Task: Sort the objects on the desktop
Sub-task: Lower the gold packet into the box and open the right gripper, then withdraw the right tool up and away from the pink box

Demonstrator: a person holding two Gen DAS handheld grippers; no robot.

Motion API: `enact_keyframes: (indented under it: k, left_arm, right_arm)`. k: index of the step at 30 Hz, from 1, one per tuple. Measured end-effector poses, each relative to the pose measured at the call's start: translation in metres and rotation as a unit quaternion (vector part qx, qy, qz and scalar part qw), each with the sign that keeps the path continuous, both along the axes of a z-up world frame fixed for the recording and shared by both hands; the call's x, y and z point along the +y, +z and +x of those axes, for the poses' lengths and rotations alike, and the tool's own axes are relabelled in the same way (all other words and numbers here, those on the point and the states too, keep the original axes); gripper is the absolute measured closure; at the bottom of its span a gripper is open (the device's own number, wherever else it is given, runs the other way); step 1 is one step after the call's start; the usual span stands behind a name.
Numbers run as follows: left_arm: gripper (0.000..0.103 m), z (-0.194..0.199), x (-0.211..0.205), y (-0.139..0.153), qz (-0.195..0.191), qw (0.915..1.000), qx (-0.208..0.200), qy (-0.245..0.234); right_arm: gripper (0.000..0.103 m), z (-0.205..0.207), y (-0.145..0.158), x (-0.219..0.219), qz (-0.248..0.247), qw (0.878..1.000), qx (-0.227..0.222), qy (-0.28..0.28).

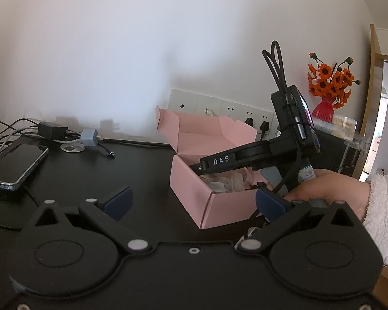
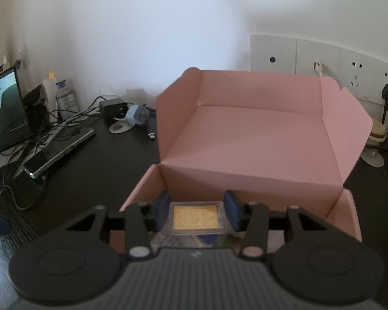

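Black desk (image 1: 132, 170) (cluttered: cables), white wall (image 1: 142, 38), pink box (image 2: 245, 134).

The open pink cardboard box (image 2: 248, 134) sits on the black desk (image 1: 132, 170), its lid tipped back toward the white wall socket panel (image 2: 320, 62) behind it. Left of the box lie a black power adapter (image 1: 53, 130), a grey-blue plug (image 1: 89, 137) and a dark flat phone (image 1: 15, 164). Over the box's near edge hangs a clear flat case with a gold card (image 2: 196, 218), with small items in the box beneath it. Right of the box stands a red vase of orange flowers (image 1: 328, 90).
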State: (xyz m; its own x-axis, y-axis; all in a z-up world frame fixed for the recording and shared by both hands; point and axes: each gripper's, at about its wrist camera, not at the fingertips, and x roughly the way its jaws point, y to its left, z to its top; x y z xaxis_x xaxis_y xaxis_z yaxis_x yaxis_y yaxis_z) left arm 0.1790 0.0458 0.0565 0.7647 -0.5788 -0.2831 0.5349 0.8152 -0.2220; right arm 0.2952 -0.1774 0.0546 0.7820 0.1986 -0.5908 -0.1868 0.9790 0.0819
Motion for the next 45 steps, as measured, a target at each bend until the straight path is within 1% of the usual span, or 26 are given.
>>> enact_keyframes:
  k: [3,4,5,7,12,13,14,16,18,20,22,26,31,39,45]
  left_arm:
    - [0.0,0.0,0.0,0.0,-0.001,1.0,0.001,-0.001]
    - [0.0,0.0,0.0,0.0,-0.001,1.0,0.001,-0.001]
    - [0.0,0.0,0.0,0.0,0.0,1.0,0.0,-0.001]
    - [0.0,0.0,0.0,0.0,0.001,1.0,-0.001,-0.003]
    - [0.0,0.004,0.001,-0.001,-0.004,0.9999,0.011,-0.008]
    - [0.0,0.004,0.001,-0.002,-0.005,0.9999,0.012,-0.007]
    - [0.0,0.004,0.002,-0.002,-0.006,0.9999,0.011,-0.006]
    - [0.0,0.002,0.001,-0.001,-0.003,1.0,0.006,-0.007]
    - [0.0,0.001,-0.001,-0.001,0.0,1.0,0.002,-0.008]
    - [0.0,0.001,-0.001,-0.001,0.001,1.0,0.001,-0.008]
    - [0.0,0.001,0.0,-0.001,-0.001,1.0,0.003,-0.007]
    - [0.0,0.001,0.0,-0.001,-0.001,1.0,0.003,-0.006]
    - [0.0,0.001,0.0,-0.001,-0.001,1.0,0.002,-0.005]
    - [0.0,0.002,0.0,-0.001,0.0,1.0,0.002,-0.004]
    - [0.0,0.002,0.001,-0.001,0.0,1.0,0.004,-0.002]
  right_arm:
    - [0.057,0.0,0.0,-0.001,0.004,1.0,-0.002,-0.001]
    - [0.055,0.0,0.0,-0.002,0.008,1.0,-0.003,-0.003]
    - [0.044,0.0,-0.001,-0.003,0.011,1.0,-0.003,-0.003]
    - [0.027,-0.001,-0.002,-0.005,0.016,1.0,-0.006,-0.003]
    - [0.026,-0.007,0.0,-0.012,0.032,0.999,-0.02,-0.015]
    - [0.023,-0.008,0.002,-0.014,0.036,0.999,-0.024,-0.015]
    - [0.016,-0.01,0.004,-0.015,0.036,0.999,-0.028,-0.016]
    - [0.009,-0.015,0.009,-0.016,0.033,0.998,-0.041,-0.021]
    - [0.007,-0.02,0.015,-0.019,0.038,0.998,-0.054,-0.023]
    - [0.001,-0.023,0.02,-0.023,0.045,0.997,-0.063,-0.028]
    - [0.001,-0.027,0.023,-0.027,0.05,0.996,-0.072,-0.033]
    - [0.001,-0.033,0.025,-0.035,0.062,0.995,-0.069,-0.04]
    - [0.001,-0.052,0.029,-0.046,0.07,0.993,-0.086,-0.042]
    - [0.001,-0.104,0.033,-0.059,0.054,0.99,-0.13,-0.014]
    - [0.001,-0.14,0.027,-0.069,0.047,0.987,-0.154,0.0]
